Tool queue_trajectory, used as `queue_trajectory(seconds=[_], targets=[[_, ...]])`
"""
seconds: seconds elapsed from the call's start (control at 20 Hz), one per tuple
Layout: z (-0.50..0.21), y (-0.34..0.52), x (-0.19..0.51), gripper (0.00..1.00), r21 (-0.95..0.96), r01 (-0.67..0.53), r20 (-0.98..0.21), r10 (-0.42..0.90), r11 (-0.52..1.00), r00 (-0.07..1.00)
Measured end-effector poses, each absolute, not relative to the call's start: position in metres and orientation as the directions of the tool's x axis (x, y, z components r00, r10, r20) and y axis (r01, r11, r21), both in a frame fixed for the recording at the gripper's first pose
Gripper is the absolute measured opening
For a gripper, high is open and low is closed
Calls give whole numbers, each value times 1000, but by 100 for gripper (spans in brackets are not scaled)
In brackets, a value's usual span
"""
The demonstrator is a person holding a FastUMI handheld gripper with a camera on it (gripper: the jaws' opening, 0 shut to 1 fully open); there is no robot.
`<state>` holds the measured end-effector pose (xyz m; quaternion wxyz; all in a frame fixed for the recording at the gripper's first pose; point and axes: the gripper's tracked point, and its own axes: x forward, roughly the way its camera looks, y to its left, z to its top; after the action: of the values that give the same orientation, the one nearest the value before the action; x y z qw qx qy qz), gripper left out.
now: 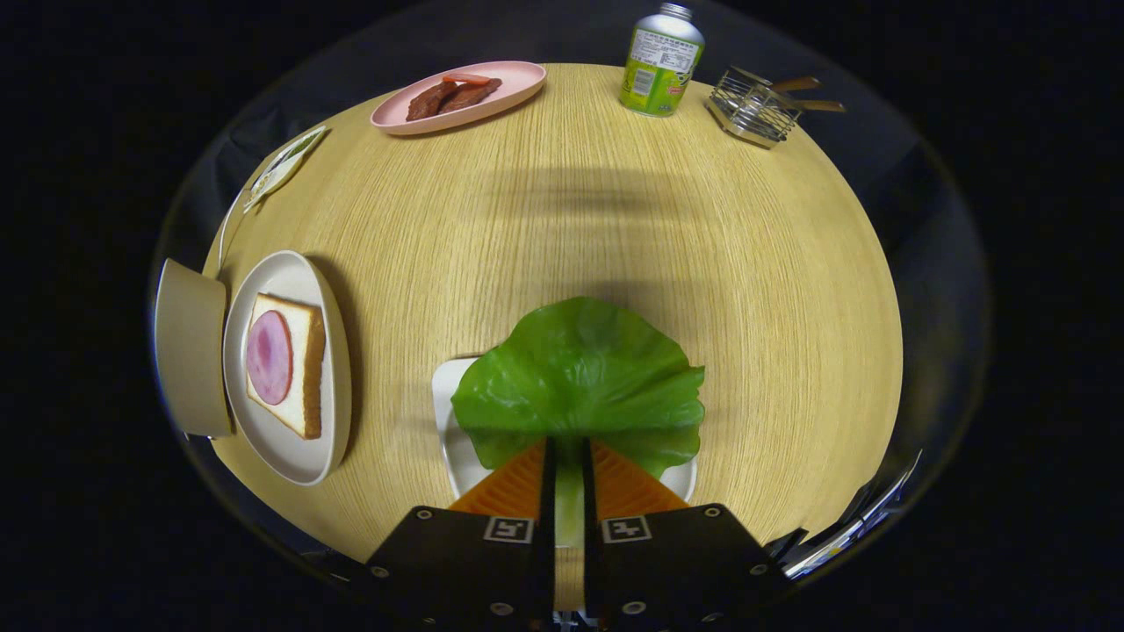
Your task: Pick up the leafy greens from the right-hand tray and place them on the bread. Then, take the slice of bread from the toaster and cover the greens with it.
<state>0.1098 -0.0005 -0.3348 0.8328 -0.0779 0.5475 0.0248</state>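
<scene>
The hand-held gripper [569, 474] is pinching the stem end of the lettuce leaf [580, 377], fingers pressed together on it, the leaf fanning out just ahead over the white tray [450, 421]. From the leaf, the bread slice with ham [283, 362] lies well to the left on its plate [290, 456], long axis running away from the fingers, so the carry likely goes leftward across the bench [562, 219]

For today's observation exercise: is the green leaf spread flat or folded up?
Spread: the leaf fans wide and open ahead of the gripper, over a white tray. The jaws stand nearly closed, pinching its stem end.
</scene>
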Motion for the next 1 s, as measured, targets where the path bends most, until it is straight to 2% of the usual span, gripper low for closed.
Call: queue_trajectory(seconds=[0.1, 0.15, 0.55, 1.0], targets=[[-335, -2, 110, 2, -98, -135, -914, -36, 986, 404], [-334, -2, 109, 1, -97, -133, -915, -36, 986, 402], [-290, 4, 106, 1, -57, -127, -874, 12, 990, 486], [-233, 44, 93, 1, -46, -187, -820, 70, 981, 568]])
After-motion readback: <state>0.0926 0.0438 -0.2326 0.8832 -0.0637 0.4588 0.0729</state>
